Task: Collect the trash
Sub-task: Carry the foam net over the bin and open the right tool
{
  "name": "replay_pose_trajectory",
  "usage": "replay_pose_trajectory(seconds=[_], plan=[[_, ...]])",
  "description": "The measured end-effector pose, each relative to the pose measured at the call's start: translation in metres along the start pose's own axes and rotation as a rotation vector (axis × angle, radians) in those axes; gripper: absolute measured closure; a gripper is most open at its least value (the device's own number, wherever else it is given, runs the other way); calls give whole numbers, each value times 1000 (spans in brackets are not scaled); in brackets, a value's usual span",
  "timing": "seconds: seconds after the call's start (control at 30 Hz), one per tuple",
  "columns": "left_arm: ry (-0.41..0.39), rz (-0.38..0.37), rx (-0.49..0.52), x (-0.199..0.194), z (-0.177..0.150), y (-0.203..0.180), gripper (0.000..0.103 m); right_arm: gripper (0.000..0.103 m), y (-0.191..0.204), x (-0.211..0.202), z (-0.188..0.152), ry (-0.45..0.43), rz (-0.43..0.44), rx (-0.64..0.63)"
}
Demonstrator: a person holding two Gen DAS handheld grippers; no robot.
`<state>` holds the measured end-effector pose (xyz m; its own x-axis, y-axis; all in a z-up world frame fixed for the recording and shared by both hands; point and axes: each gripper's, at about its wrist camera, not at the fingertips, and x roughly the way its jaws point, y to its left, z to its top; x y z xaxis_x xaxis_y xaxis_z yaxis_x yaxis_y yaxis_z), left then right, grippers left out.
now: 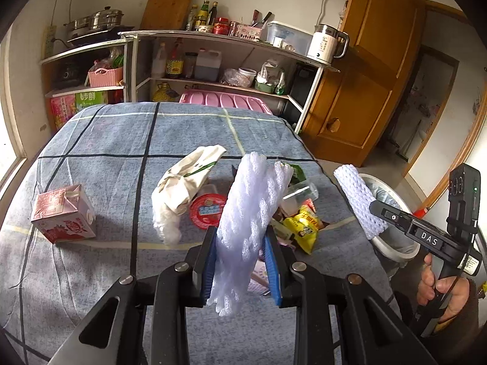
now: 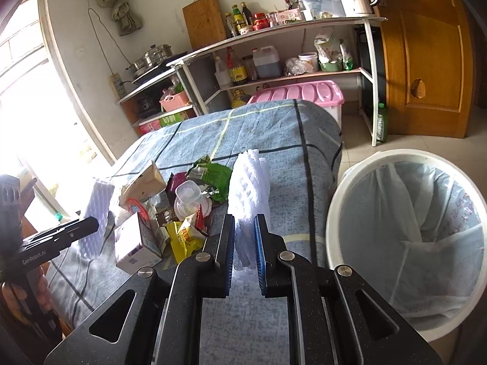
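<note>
My left gripper [image 1: 240,238] is shut on a white foam net sleeve [image 1: 252,200], which stands upright between the blue pads above the checked blue cloth. My right gripper [image 2: 245,222] is shut on a second white foam net [image 2: 249,188], held over the table's right part beside the white lined trash bin [image 2: 334,213]. In the left wrist view that second foam net [image 1: 359,200] shows at the right, over the bin [image 1: 395,249]. A pile of trash stays on the cloth: yellow wrapper [image 1: 301,228], red lid [image 1: 207,210], crumpled white bag [image 1: 182,185], green wrapper [image 2: 213,176], clear cup [image 2: 188,194].
A pink milk carton [image 1: 61,213] stands apart at the table's left. Behind the table are a loaded metal shelf [image 1: 213,57] and a pink storage box [image 2: 304,91]. A wooden door [image 1: 365,76] is at the right. A hand [image 1: 435,286] grips the right tool's handle.
</note>
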<state>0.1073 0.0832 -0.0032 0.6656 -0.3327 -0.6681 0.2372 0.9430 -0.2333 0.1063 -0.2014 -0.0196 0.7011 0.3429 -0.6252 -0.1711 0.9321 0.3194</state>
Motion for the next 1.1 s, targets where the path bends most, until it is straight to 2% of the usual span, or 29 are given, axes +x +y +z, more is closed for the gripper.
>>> replay_pose_trajectory(seconds=[0.2, 0.47, 0.6, 0.7, 0.8, 0.9, 1.0, 1.1], plan=[[3, -72, 61, 7, 13, -45, 74, 90, -25, -32, 1, -54, -35, 42], [39, -185, 126, 42, 26, -117, 73, 90, -73, -66, -1, -89, -134, 101], [84, -248, 153, 64, 28, -155, 73, 90, -97, -76, -5, -90, -185, 129], [105, -246, 197, 81, 27, -186, 73, 90, -119, -79, -7, -77, -218, 156], [156, -286, 198, 104, 26, -207, 73, 90, -135, -80, -11, -66, -242, 170], [162, -233, 244, 120, 22, -226, 73, 90, -146, -79, -13, -55, -266, 179], [195, -263, 248, 134, 20, -241, 73, 90, -155, -78, -16, -40, -274, 185], [208, -243, 261, 143, 17, -253, 73, 90, -163, -74, -15, -24, -293, 184]])
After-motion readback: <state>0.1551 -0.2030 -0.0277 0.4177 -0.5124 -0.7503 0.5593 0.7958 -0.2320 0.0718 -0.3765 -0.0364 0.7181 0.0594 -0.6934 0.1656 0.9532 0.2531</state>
